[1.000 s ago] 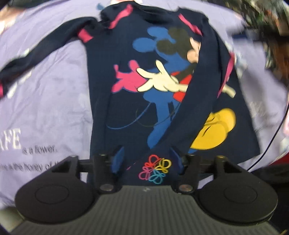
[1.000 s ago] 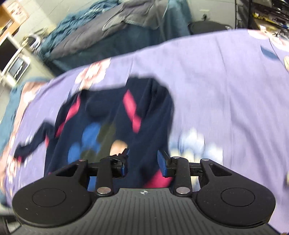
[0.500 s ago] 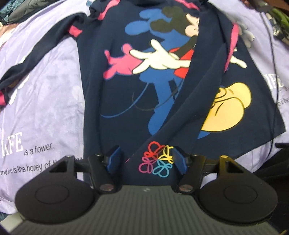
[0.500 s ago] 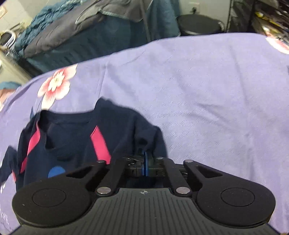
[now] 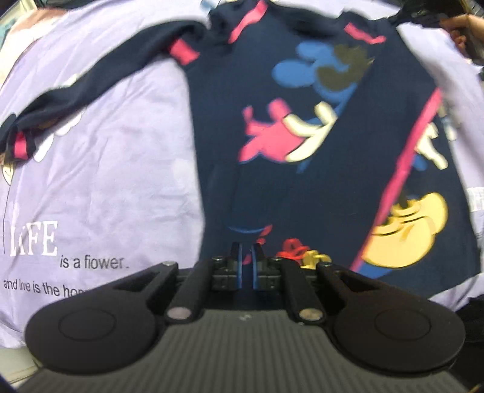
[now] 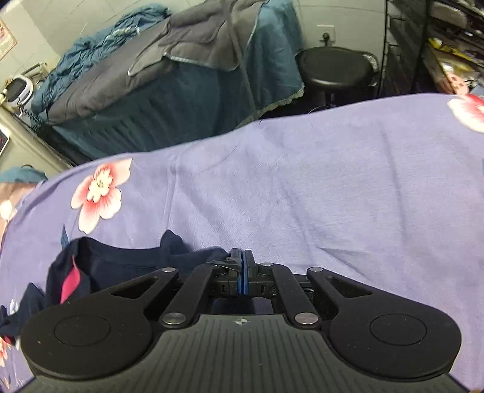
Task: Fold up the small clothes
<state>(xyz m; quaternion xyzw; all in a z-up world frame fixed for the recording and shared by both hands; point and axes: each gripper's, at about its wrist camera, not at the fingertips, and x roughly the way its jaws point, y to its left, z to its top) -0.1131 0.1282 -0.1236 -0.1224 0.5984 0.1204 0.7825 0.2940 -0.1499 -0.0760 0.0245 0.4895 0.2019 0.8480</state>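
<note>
A small navy long-sleeved shirt point(image 5: 302, 127) with a cartoon mouse print and pink stripes lies face up on a lilac sheet point(image 5: 106, 181). Its left sleeve point(image 5: 90, 81) stretches out to the left; the right side is folded over the body. My left gripper point(image 5: 246, 255) is shut on the shirt's bottom hem. In the right wrist view my right gripper point(image 6: 243, 260) is shut on the shirt point(image 6: 121, 263) at its shoulder, near the collar. That gripper and the hand holding it show at the top right of the left wrist view point(image 5: 462, 27).
The lilac sheet point(image 6: 332, 196) has pink flower prints and white lettering. Beyond its far edge stand a bed with blue-grey covers point(image 6: 169, 75), a black stool point(image 6: 335, 66) and shelves point(image 6: 447, 45) at the right.
The left gripper has closed on the hem and the folded right side now lies further over the body. The right gripper closed on the shoulder about half a second ago and stays shut.
</note>
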